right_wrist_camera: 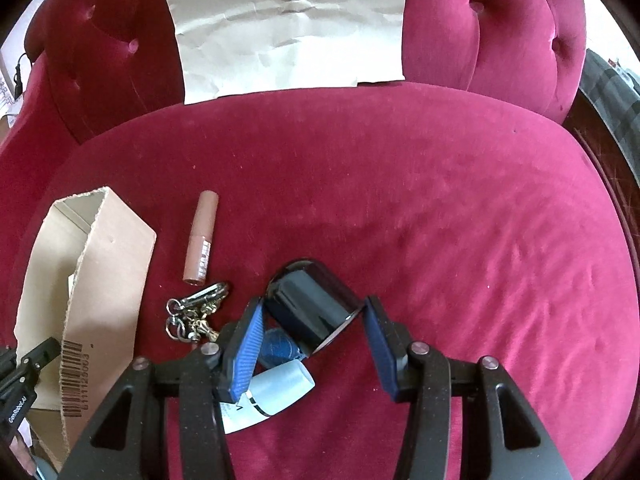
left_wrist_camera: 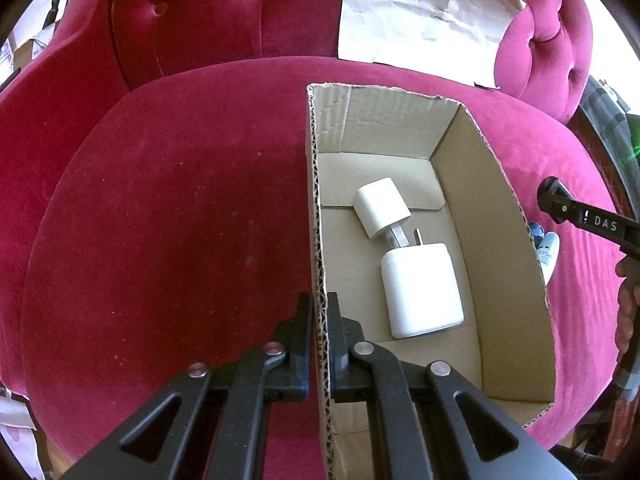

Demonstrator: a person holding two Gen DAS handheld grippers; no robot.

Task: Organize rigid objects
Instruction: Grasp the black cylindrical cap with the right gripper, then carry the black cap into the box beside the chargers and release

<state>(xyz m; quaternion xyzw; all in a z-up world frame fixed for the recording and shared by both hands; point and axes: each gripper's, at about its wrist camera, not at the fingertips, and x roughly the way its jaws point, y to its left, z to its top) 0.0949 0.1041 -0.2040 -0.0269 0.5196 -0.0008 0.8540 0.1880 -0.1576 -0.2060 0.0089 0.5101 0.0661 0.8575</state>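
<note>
An open cardboard box [left_wrist_camera: 492, 240] sits on a red velvet seat [left_wrist_camera: 168, 220]. Inside lie a large white charger [left_wrist_camera: 420, 288] and a smaller white plug [left_wrist_camera: 382, 208]. My left gripper [left_wrist_camera: 319, 300] is shut on the box's left wall, one finger inside and one outside. In the right wrist view, my right gripper [right_wrist_camera: 314, 306] is shut on a shiny black cylinder [right_wrist_camera: 308, 300], with both blue pads against its sides. Beneath it lie a blue-capped item [right_wrist_camera: 276, 346] and a pale bottle [right_wrist_camera: 280, 390]. A bunch of keys [right_wrist_camera: 196, 312] and a beige lip-gloss tube [right_wrist_camera: 202, 236] lie to the left, beside the box [right_wrist_camera: 108, 264].
A creased sheet of brown paper [right_wrist_camera: 288, 28] leans against the tufted backrest [right_wrist_camera: 500, 20]. The seat cushion [right_wrist_camera: 460, 220] stretches away to the right of the gripper. One finger [left_wrist_camera: 560, 204] of the right gripper shows past the box's right wall.
</note>
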